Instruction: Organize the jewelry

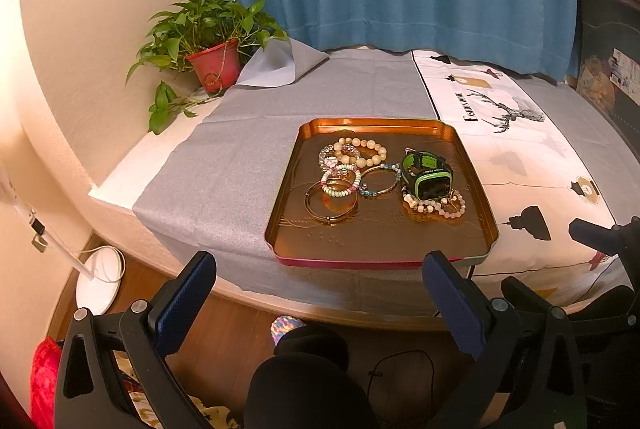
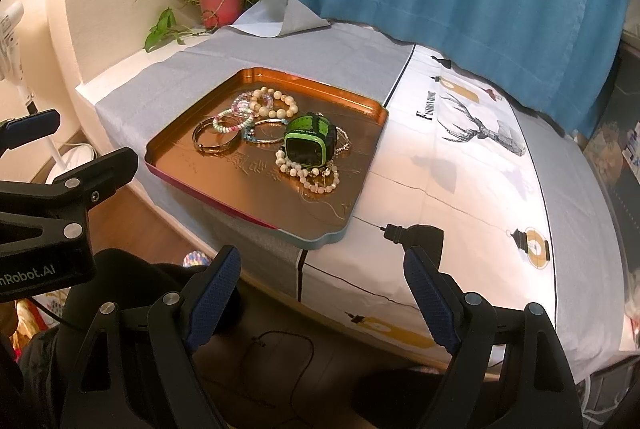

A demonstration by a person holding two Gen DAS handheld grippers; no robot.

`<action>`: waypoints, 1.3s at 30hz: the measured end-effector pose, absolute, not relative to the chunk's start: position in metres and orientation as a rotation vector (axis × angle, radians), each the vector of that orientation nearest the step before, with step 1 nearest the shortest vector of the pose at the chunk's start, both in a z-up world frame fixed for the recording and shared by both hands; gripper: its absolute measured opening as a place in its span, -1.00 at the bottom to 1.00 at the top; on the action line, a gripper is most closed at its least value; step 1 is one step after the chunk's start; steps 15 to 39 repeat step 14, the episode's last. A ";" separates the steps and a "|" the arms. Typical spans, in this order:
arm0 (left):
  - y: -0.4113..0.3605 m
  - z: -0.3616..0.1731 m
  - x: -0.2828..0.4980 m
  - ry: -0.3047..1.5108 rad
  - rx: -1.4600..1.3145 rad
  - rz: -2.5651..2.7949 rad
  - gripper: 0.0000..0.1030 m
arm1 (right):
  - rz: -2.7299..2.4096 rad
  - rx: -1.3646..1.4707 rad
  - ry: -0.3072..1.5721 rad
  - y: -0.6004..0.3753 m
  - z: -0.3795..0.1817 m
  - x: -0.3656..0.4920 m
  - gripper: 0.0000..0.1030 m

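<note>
Tray (image 1: 472, 165), copper-coloured, shallow, on the table near its front edge, straddling the grey cloth (image 1: 224, 157) and the printed cloth (image 1: 532, 165)
Contents: cream bead bracelet (image 1: 362, 151) toward the tray's far-left corner; pastel bead bracelet (image 1: 339, 181) just in front of it, overlapping a gold bangle (image 1: 331, 205); thin bracelet (image 1: 380, 181) at centre; green watch (image 1: 429, 175) on the right side, resting partly on a pale bead bracelet (image 1: 436, 205)
Potted plant (image 1: 212, 41) at the table's far-left corner
Left gripper (image 1: 320, 275): fingers wide apart, holding nothing, short of the tray's front edge
Right gripper (image 2: 322, 271): fingers wide apart, holding nothing, off the table's front edge
</note>
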State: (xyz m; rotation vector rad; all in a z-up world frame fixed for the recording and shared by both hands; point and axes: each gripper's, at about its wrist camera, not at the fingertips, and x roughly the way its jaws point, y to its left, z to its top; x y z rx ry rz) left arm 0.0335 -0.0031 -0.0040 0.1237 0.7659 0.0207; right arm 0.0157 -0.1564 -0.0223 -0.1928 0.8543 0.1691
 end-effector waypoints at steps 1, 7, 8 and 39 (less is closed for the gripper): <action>-0.003 -0.004 0.034 0.766 0.125 0.020 1.00 | 0.169 -0.193 0.854 -0.156 -0.023 0.016 0.63; -0.004 -0.004 0.034 0.767 0.128 0.018 1.00 | 0.165 -0.193 0.850 -0.156 -0.019 0.018 0.63; -0.004 -0.004 0.034 0.767 0.129 0.018 1.00 | 0.164 -0.193 0.850 -0.155 -0.017 0.019 0.63; -0.001 -0.002 0.033 0.768 0.129 0.028 1.00 | 0.162 -0.189 0.843 -0.155 -0.011 0.023 0.63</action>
